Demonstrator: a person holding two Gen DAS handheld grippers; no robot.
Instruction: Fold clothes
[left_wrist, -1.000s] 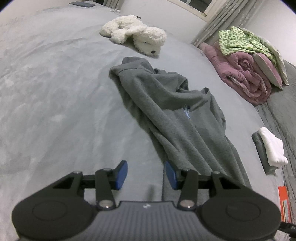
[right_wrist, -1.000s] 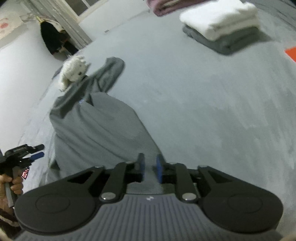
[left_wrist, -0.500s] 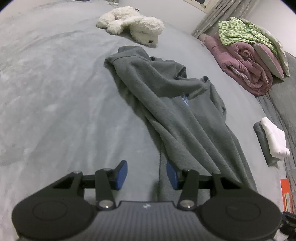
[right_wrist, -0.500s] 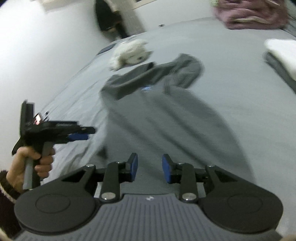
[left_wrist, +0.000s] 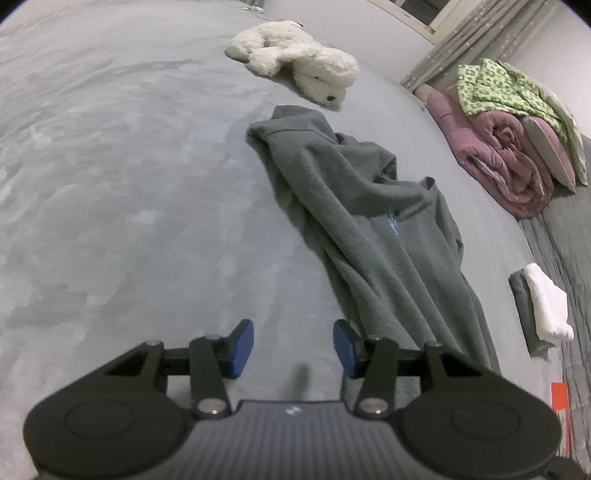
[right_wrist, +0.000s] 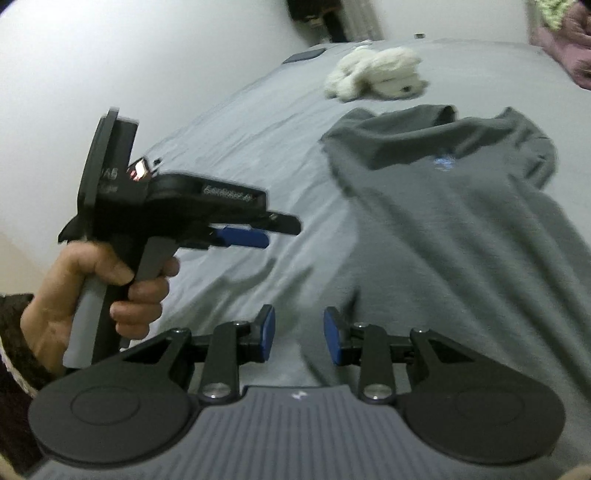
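Left tongs (left_wrist: 293, 349): spread wide, blue pads (left_wrist: 242, 349) gripping nothing — held over bare grey bed (left_wrist: 110, 184), with the garment's lower edge just off the right pad at 3 o'clock.
Right tongs (right_wrist: 299, 336): parted to a middling gap, nothing between the pads; they hang above the garment's near end, and whether they touch the cloth cannot be told.
Left hand (right_wrist: 92, 291): at 9 o'clock in the right wrist view, fingers wrapped round the upright grey handle of the left tool, knitted dark sleeve at the wrist, the tool pointing level across toward 3 o'clock.
Grey sweatshirt (left_wrist: 369, 221): one, lying crumpled on the bed, running from near 5 o'clock up toward 12 o'clock in the left wrist view, a small pale-blue mark on its chest.
Folded stack (left_wrist: 539, 306): two pieces — a white one on a dark grey one — at 3 o'clock, well apart from the sweatshirt.
Plush dog (left_wrist: 295, 59): one, white, just beyond the sweatshirt's far end at 12 o'clock.
Rolled bedding (left_wrist: 506, 147): a pink quilt with a green patterned cover on top, at 2 o'clock.
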